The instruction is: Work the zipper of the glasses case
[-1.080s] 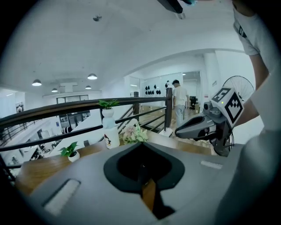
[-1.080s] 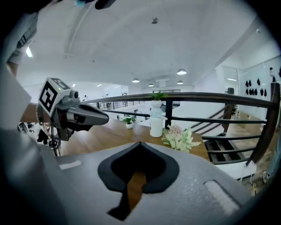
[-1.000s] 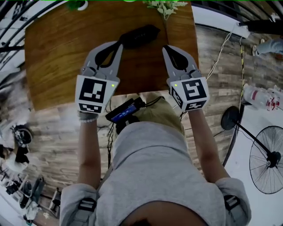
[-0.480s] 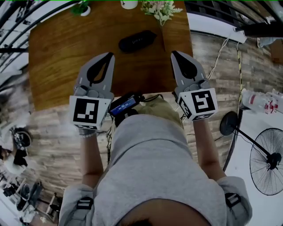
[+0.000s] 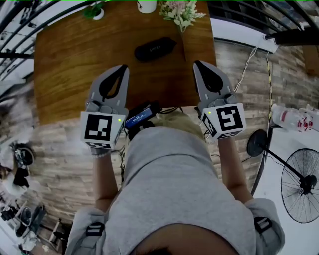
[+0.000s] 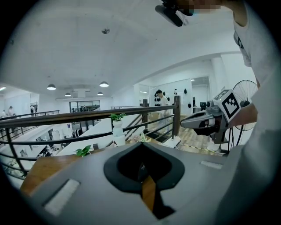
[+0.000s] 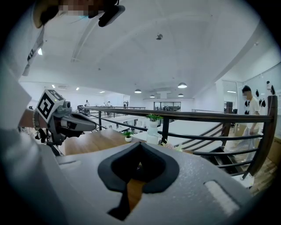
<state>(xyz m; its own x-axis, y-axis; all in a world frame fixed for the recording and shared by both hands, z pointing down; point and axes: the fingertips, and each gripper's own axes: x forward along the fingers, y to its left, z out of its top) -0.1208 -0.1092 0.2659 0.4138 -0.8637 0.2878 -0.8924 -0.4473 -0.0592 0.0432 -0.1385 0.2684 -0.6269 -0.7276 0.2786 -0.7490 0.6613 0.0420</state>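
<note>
My left tongs [image 5: 119, 69] and right tongs [image 5: 199, 65] are both pressed together, empty, hovering over the near edge of the brown wooden desk [image 5: 70, 64]. The black oval glasses case [image 5: 155, 49] lies untouched near the far edge, ahead between them. Flanked, I'd say, for a two-sided approach.

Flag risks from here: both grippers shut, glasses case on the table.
1. The left gripper and right gripper are shut, empty and short of the glasses case. Reaching in without opening would likely shove it rather than grip it.
2. The case lies loose near the flowers, so a push could slide it into them.
3. The zipper pull is too small to see, so the first pinch may miss.
</note>
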